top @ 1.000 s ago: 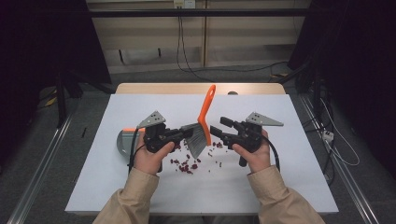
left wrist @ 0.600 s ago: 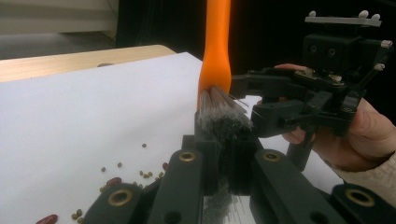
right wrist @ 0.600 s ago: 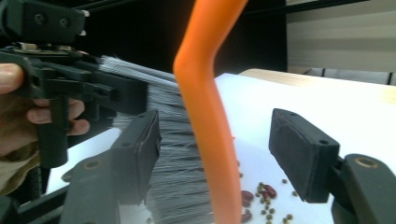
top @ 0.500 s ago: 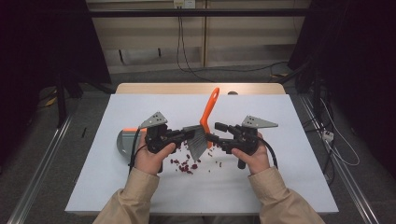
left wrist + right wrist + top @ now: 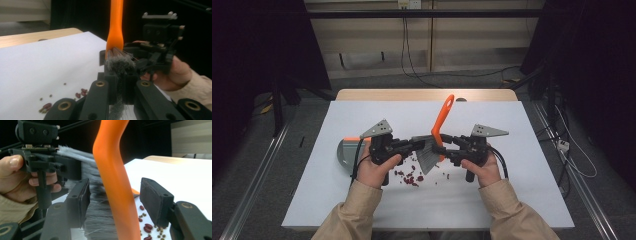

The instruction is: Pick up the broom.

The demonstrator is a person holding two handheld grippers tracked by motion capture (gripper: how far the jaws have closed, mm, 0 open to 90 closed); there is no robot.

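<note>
We clamp the brush (image 5: 428,156) by its bristles in our left gripper (image 5: 416,145) — steadying it above the beans (image 5: 408,176). Our right gripper (image 5: 443,140) has just been closing, its pads straddling the orange handle (image 5: 112,177) without pressing yet — ready to take over.

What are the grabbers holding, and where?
The left gripper clamps the brush by its grey bristles. The right gripper is closing around the orange handle, not yet touching.

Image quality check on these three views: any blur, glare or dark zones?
High view: white table sheet evenly lit, surroundings dark, no glare. Left gripper view: near black jaws soft, the grey bristles of the orange-handled brush fuzzy, dark red beans blurred. Right gripper view: orange handle and pads fairly sharp; the other gripper behind is soft against black.
</note>
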